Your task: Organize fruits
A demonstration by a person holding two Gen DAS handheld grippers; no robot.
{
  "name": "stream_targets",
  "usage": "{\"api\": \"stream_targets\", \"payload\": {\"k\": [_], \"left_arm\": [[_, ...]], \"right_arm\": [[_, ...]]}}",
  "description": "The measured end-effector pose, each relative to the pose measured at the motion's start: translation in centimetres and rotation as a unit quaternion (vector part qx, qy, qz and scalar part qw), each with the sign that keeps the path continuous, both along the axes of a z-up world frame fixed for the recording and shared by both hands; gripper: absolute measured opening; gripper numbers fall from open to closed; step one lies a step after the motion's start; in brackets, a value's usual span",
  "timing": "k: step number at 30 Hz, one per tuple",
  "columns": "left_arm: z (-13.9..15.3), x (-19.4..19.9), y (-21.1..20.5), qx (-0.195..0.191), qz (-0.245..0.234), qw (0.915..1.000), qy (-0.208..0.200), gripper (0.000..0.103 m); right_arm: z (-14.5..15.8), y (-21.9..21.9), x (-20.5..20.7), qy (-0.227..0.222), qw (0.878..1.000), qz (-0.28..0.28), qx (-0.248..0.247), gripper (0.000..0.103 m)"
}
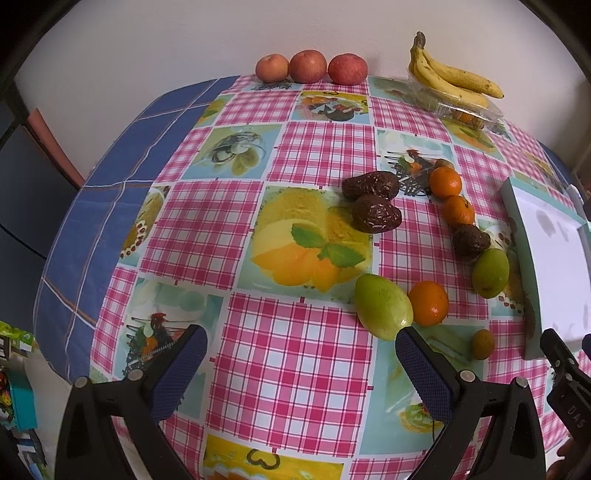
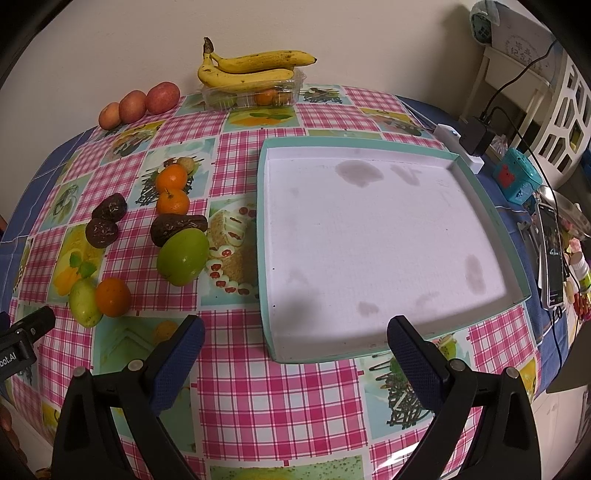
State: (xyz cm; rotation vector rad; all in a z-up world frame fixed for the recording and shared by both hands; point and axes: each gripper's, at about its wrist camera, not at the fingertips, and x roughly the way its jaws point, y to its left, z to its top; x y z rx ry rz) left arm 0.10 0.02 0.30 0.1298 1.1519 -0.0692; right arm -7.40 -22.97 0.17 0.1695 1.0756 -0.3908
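I hold both the left hand-held gripper (image 1: 301, 350) and right hand-held gripper (image 2: 295, 341) spread, empty; the green fruit (image 1: 382, 311) at one o'clock looks firm, smooth, slippery—grip its middle.

Plain off-white wall (image 2: 332, 26) behind desk covered with pink-checked picture-print oilcloth (image 2: 258, 398) over blue cloth (image 1: 110, 155); white lattice furniture (image 2: 561, 110) at right.

We count 3 apples (image 1: 310, 66), 2 bananas (image 1: 454, 79), 3 loose oranges (image 1: 445, 181), 3 avocados (image 1: 370, 184), 2 green fruits (image 1: 382, 311), 2 small brownish fruits (image 1: 482, 344), 1 tray (image 2: 369, 236), 1 clear punnet (image 2: 255, 96).
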Motion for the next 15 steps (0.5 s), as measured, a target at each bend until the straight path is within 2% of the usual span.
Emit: {"api": "stream_targets", "payload": {"k": [15], "left_arm": [[-0.04, 0.10, 0.20, -0.007, 0.003, 1.0000, 0.004, 0.103]], "right_arm": [[0.04, -0.01, 0.02, 0.000, 1.000, 0.000, 0.001, 0.099]]}}
